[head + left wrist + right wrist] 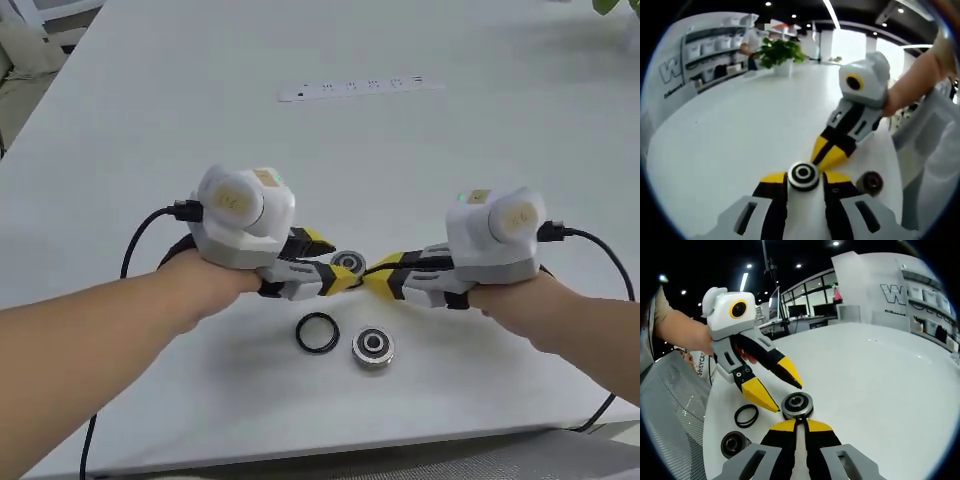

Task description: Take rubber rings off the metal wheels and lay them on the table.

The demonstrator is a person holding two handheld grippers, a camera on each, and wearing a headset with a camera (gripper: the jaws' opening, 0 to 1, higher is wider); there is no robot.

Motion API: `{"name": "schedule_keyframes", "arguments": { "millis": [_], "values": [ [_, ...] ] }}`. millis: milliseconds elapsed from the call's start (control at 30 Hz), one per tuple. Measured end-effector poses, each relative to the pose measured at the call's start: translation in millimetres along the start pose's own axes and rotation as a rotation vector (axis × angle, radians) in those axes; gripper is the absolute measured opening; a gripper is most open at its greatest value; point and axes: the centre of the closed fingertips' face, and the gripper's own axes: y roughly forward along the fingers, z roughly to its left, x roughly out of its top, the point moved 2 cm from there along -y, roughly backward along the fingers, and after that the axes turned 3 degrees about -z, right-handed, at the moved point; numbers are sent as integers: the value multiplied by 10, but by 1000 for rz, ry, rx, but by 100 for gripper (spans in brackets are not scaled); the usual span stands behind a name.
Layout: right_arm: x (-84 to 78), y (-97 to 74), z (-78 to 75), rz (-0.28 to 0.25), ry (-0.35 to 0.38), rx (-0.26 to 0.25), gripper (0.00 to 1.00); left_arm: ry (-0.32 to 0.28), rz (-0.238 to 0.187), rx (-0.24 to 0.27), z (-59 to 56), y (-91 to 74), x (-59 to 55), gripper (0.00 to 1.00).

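Observation:
My left gripper (336, 263) (803, 180) is shut on a small metal wheel (348, 262) (803, 174) (797, 405), held a little above the white table (420, 160); a dark rubber ring still runs around its rim. My right gripper (372, 278) (800, 426) comes from the other side, its yellow tips shut on that rim. On the table below lie a loose black rubber ring (317, 333) (746, 415) and a bare metal wheel (373, 346) (869, 182) (735, 443), side by side.
A white power strip (350, 88) lies far back on the table. Black cables (140, 240) trail from both grippers toward the near table edge. A potted plant (780, 50) stands at the far end. A grey mesh chair (670, 405) is beside the table.

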Motion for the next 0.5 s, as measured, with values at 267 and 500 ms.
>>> {"name": "schedule_keyframes", "arguments": {
  "millis": [267, 500],
  "values": [
    [2, -1, 1, -3, 0, 0, 2, 44, 12, 2, 1, 44, 13, 20],
    [1, 4, -4, -5, -1, -2, 2, 52, 20, 8, 5, 65, 6, 15]
  ]
}}
